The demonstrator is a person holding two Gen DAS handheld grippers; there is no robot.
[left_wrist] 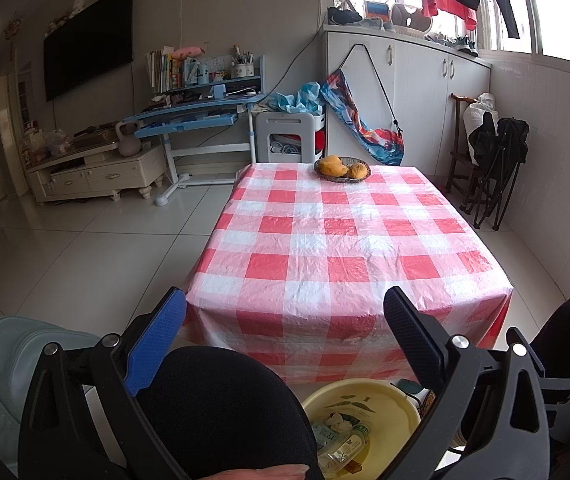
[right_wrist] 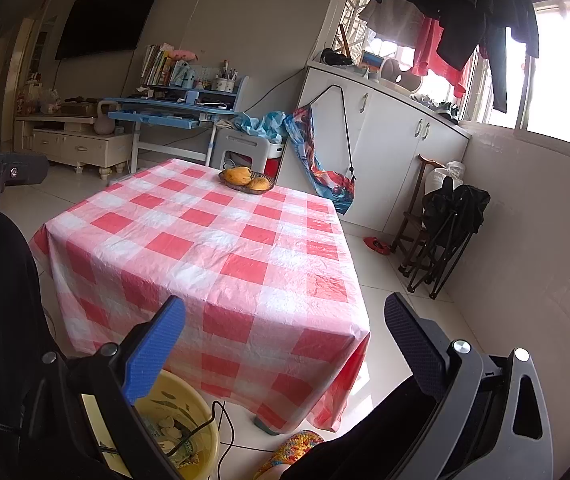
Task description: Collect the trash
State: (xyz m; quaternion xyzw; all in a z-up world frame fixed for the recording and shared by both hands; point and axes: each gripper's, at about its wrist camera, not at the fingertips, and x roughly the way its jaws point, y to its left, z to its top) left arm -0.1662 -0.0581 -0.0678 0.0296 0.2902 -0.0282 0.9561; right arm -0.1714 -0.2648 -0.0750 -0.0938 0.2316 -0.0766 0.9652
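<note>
A yellow basin (left_wrist: 397, 404) stands on the floor in front of the table and holds trash (left_wrist: 341, 440): crumpled paper, wrappers and a clear plastic bottle. It also shows in the right wrist view (right_wrist: 205, 436), partly hidden by the gripper. My left gripper (left_wrist: 285, 316) is open and empty, held above my lap and the basin. My right gripper (right_wrist: 285, 320) is open and empty, held over the table's near corner. The table with the red and white checked cloth (left_wrist: 345, 248) bears only a fruit bowl.
A woven bowl of mangoes (left_wrist: 342, 168) sits at the table's far edge, also in the right wrist view (right_wrist: 247, 179). My black-clad knees (left_wrist: 221, 404) are in front. Folded black chairs (right_wrist: 445, 232) stand at the right wall. A cable (right_wrist: 221, 428) runs by the basin.
</note>
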